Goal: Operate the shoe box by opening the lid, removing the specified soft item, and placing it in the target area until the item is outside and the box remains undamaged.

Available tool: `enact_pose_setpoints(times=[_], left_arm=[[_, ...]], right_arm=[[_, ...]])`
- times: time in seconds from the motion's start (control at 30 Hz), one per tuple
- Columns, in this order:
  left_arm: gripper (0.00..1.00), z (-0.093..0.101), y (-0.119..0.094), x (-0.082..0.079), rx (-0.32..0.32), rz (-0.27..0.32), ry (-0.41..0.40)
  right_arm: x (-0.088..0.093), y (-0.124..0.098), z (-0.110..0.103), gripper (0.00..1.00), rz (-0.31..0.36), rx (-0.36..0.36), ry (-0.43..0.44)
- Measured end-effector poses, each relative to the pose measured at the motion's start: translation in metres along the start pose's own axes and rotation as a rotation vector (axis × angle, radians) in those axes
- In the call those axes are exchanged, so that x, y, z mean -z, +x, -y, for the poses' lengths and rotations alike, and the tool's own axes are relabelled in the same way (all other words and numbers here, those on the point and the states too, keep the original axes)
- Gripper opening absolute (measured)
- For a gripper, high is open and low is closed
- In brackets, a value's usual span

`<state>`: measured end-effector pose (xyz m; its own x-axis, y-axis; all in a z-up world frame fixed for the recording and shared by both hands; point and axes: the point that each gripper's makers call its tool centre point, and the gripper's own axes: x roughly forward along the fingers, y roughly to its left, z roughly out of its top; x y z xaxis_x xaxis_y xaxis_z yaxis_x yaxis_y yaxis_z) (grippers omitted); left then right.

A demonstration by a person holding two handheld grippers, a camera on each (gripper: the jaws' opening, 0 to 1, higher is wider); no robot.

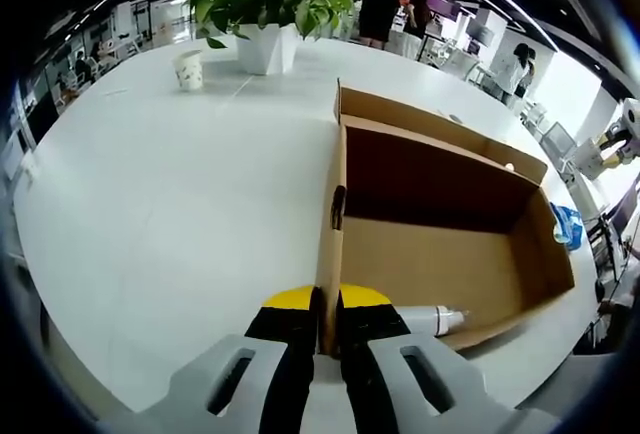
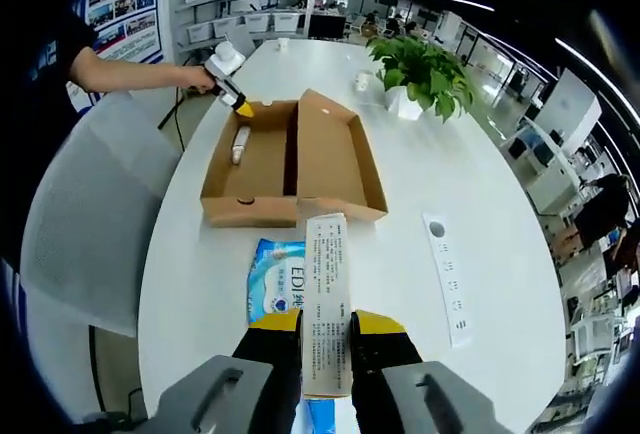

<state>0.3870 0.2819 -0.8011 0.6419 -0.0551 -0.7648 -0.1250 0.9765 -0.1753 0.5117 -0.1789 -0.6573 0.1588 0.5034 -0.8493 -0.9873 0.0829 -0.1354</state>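
Note:
The open cardboard shoe box [image 1: 440,264] lies on the white table, its lid [image 2: 335,159] folded out flat beside it. My left gripper [image 1: 328,302] is shut on the box's near wall; in the right gripper view the left gripper [image 2: 240,104] shows at the box's far end, held by a person's hand. A white tube [image 1: 432,320] lies on the box floor. The soft blue-and-white wipes pack [image 2: 278,276] rests on the table outside the box. My right gripper [image 2: 325,324] is shut on its long white printed panel [image 2: 326,294]. The pack [image 1: 566,224] peeks past the box's far wall.
A potted plant [image 1: 268,4] and a paper cup [image 1: 188,69] stand at the far end of the table. A white power strip [image 2: 446,276] lies right of the pack. A grey chair [image 2: 85,224] stands at the table's left edge. People stand in the background.

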Motion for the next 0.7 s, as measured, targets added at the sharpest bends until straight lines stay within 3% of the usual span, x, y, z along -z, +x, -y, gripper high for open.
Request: enact_pose_setpoints(times=[0.7], left_arm=[[0.04, -0.001, 0.001, -0.001, -0.011, -0.002, 0.02]], right_arm=[[0.048, 0.013, 0.023, 0.14, -0.054, 0.027, 0.032]])
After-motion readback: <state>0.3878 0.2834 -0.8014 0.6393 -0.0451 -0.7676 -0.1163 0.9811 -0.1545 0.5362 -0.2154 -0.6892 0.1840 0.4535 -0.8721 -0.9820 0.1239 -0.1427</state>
